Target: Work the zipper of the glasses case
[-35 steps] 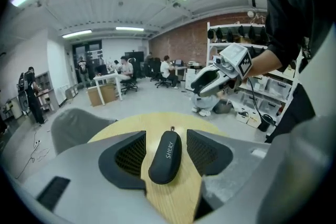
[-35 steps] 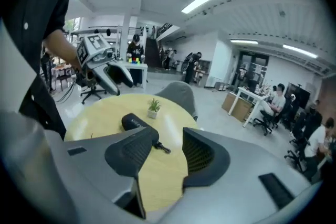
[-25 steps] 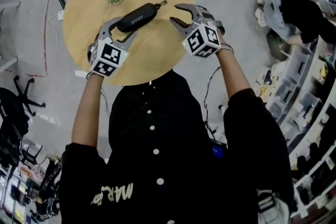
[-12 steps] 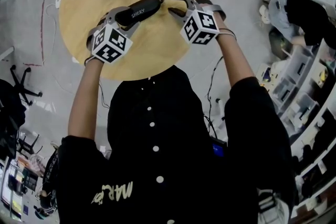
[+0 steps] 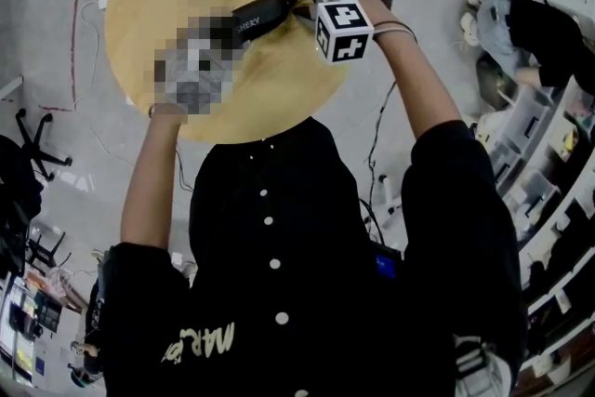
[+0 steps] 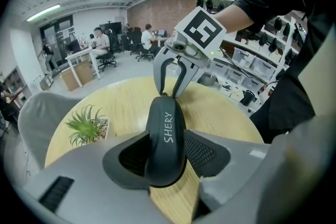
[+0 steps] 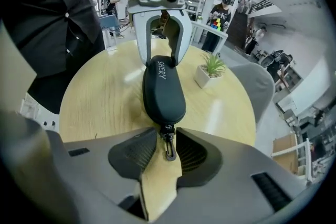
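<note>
The left tool [image 6: 167, 157] has just closed its jaws and grips one end of the black glasses case [image 6: 166, 128] over the round tabletop [image 6: 126, 107]. The right tool [image 7: 167, 157] has just been closing too. Its jaws stand slightly apart around the zipper pull [image 7: 168, 144] at the case's other end.

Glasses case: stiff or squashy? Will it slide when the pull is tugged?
Probably stiff: the glasses case keeps its rounded shape between the left tongs, whose jaws just closed on it. Likely to slide on the smooth table without that hold. The zipper pull hangs from a link, so probably floppy.
</note>
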The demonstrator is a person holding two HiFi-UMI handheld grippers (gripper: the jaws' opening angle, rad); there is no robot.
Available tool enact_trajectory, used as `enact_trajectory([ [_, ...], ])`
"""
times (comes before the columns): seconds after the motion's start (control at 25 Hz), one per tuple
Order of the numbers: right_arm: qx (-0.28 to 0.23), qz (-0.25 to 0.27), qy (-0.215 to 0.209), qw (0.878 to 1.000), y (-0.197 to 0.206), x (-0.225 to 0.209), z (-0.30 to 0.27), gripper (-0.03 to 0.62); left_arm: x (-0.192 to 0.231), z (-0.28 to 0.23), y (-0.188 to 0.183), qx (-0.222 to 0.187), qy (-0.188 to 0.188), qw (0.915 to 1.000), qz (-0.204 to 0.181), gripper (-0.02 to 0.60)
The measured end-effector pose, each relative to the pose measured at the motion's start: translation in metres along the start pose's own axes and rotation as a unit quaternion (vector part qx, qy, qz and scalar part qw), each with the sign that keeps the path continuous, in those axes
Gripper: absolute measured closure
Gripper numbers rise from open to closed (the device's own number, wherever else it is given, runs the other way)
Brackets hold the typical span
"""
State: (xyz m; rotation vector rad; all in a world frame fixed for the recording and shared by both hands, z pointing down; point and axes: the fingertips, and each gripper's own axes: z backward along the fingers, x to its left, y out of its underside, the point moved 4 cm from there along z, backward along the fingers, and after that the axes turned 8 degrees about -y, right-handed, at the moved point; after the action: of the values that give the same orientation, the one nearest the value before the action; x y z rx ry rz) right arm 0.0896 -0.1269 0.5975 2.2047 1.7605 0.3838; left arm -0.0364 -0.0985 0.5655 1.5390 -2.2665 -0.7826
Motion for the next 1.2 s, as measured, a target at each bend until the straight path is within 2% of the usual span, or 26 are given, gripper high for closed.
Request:
enact_trajectory([
  [0.52, 0.004, 0.005, -0.064, 0.998, -0.001, -0.004, -0.017, 0.513, 0.001, -0.002, 0.002, 0.006, -0.002, 1.0, -0.004, 0.38],
  [0.88, -0.005, -0.032, -0.069, 0.997, 0.004, -0.004, -0.012, 0.511, 0.0, -0.002, 0.001, 0.007, -0.003, 1.0, -0.005, 0.38],
  [1.0, 0.006, -0.029, -0.054, 0.998, 0.008, -0.008, -0.011, 0.477, 0.0, -0.001, 0.002, 0.007, -0.004, 1.0, -0.005, 0.38],
  [1.12, -0.018, -0.041, -0.056, 0.997, 0.001, -0.01, -0.007, 0.476, 0.0, -0.002, 0.003, 0.007, -0.005, 0.9999, -0.006, 0.38],
  [1.2, -0.014, -0.031, -0.059, 0.998, -0.001, -0.009, -0.009, 0.481, 0.0, -0.002, 0.003, 0.008, -0.005, 0.9999, -0.007, 0.38],
])
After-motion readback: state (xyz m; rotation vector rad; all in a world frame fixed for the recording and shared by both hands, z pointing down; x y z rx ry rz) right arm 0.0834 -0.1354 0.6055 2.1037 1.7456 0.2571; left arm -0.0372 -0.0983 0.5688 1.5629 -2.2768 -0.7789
